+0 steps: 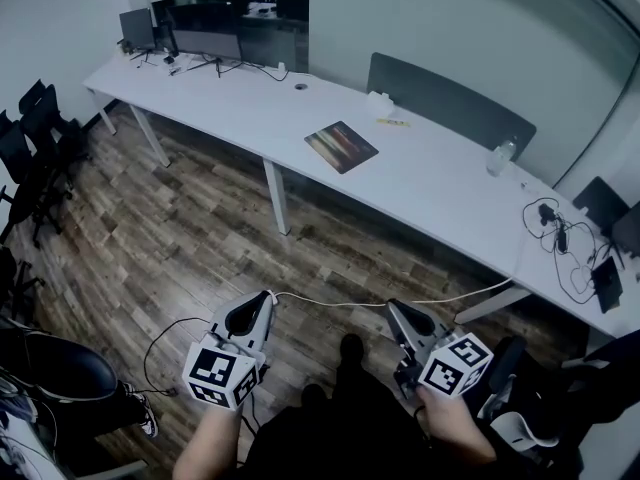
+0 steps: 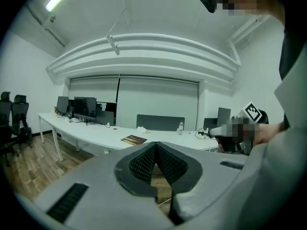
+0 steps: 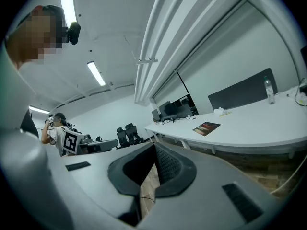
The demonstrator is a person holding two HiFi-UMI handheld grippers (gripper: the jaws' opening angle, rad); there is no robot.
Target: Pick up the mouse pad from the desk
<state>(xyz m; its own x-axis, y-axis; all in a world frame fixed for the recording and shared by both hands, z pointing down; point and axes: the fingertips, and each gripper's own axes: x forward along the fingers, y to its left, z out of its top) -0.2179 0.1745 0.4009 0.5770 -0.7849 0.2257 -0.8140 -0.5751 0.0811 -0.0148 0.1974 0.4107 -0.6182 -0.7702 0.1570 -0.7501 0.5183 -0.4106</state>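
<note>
The mouse pad (image 1: 341, 147), a dark rectangle with red and orange streaks, lies flat on the long white desk (image 1: 430, 183), far from both grippers. It also shows small in the left gripper view (image 2: 134, 139) and in the right gripper view (image 3: 206, 127). My left gripper (image 1: 262, 298) and right gripper (image 1: 393, 308) are held side by side above the wooden floor, both pointing toward the desk. Each has its tips together and nothing between them, as the left gripper (image 2: 155, 145) and the right gripper (image 3: 154, 145) show in their own views.
Monitors (image 1: 205, 43) stand at the desk's far left end. A grey partition (image 1: 450, 103) runs behind it, with a water bottle (image 1: 500, 156) and tangled cables (image 1: 560, 238) to the right. Black office chairs (image 1: 35, 128) stand at the left. A white cable (image 1: 330, 302) trails across the floor.
</note>
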